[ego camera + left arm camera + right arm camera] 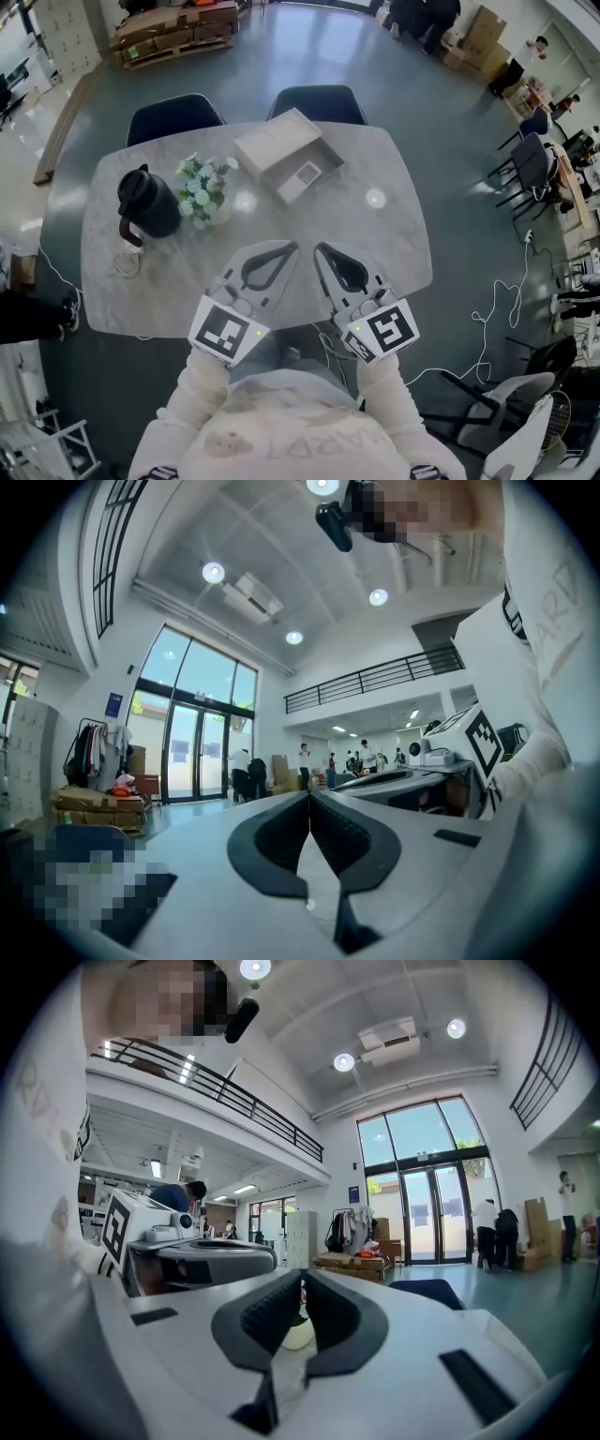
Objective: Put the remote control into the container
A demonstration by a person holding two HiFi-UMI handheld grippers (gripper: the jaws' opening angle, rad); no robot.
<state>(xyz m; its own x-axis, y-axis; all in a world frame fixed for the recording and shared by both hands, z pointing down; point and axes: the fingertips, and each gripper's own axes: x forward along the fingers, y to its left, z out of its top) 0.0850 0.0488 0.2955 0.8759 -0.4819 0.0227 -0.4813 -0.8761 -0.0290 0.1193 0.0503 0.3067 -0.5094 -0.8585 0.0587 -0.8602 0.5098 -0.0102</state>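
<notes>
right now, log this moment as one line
left gripper shut, empty | right gripper shut, empty | container open on table, pale item inside, untouched

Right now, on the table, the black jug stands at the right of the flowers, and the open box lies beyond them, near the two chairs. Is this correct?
Not quite. In the head view the black jug stands at the left of the flowers; the open box does lie beyond them, near the two chairs.
</notes>
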